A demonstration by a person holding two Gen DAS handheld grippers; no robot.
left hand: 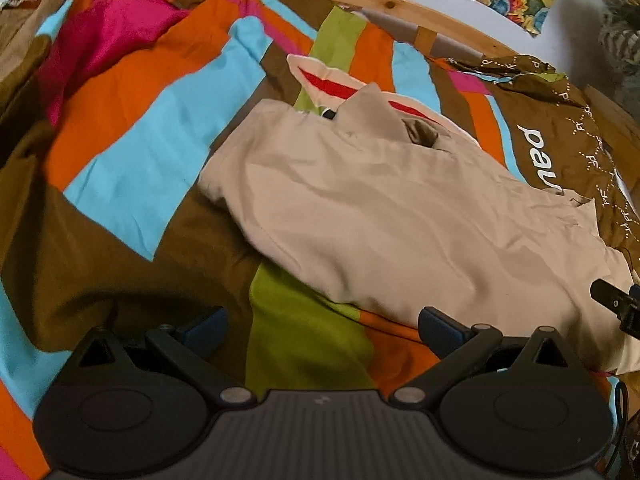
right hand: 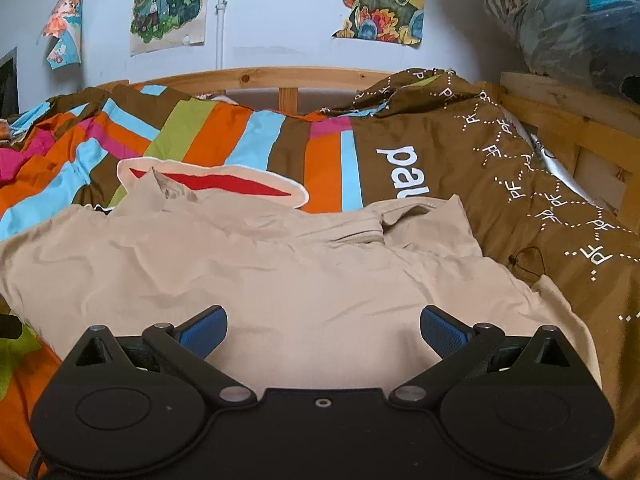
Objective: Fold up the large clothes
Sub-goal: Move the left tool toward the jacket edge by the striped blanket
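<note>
Nearest the left wrist lens: left claw [left hand: 322, 330], blue pads [left hand: 204, 328] spread wide apart, nothing between them, poised above a green and orange stretch of the cover [left hand: 132, 148]. Nearest the right wrist lens: right claw [right hand: 323, 330], pads [right hand: 444, 332] likewise spread wide and empty, poised directly over the shirt [right hand: 280, 280].

Beige shirt [left hand: 380, 216], large, lying on the bed on top of the striped cover. Plain fabric, matte, creased with shallow wrinkles across the whole body. Roughly spread but not flat: collar [right hand: 168, 190] standing up in a small peak at the far end, with a dark opening beside it in the left view. One sleeve [right hand: 416, 220] turned back onto the body on the right side, leaving a thick ridge. Near hem rumpled, its right corner trailing onto the brown part of the cover. Left edge rounded and bunched rather than squared.

Cover in bands of orange, sky blue, brown, green and pink, with white lettering on brown. Cream patch [right hand: 224, 184] with a red centre, partly hidden under the shirt's far edge. Wooden bed frame [right hand: 288, 76] beyond, posters [right hand: 170, 4] on the wall behind. Tip of the right claw visible at the right edge of the left view, just beside the shirt's corner.
</note>
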